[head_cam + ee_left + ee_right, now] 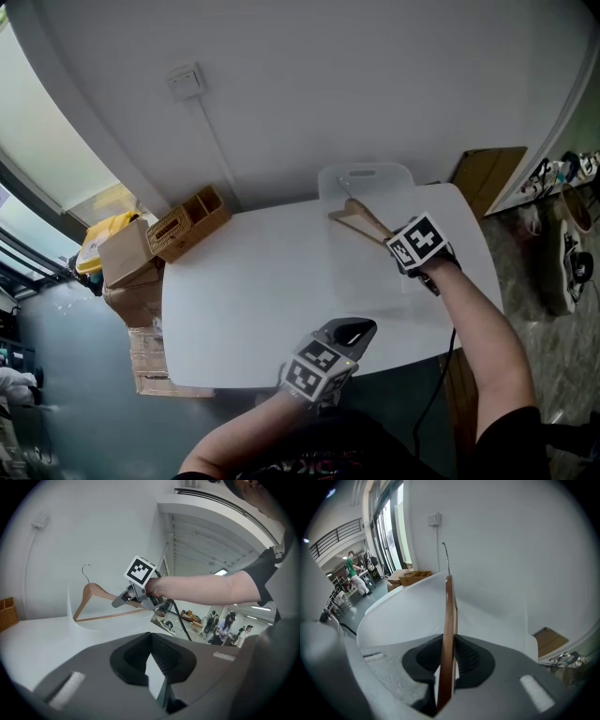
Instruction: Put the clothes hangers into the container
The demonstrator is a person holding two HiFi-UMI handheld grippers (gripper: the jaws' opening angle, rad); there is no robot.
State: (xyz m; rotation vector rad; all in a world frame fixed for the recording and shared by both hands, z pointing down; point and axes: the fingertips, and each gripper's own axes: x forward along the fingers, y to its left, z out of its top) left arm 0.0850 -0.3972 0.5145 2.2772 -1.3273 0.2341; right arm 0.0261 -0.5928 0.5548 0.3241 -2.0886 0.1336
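Observation:
A wooden clothes hanger with a metal hook hangs over the translucent white container at the table's back right. My right gripper is shut on the hanger's lower bar. In the right gripper view the hanger runs edge-on between the pads, and the container lies beyond it. The left gripper view shows the hanger, the right gripper and the container's rim from the side. My left gripper rests at the table's front edge, its jaws a narrow gap apart and empty.
A wicker basket stands at the white table's back left corner, with cardboard boxes on the floor beside it. A wall socket has a cable running down. Flat cardboard and shoes lie to the right.

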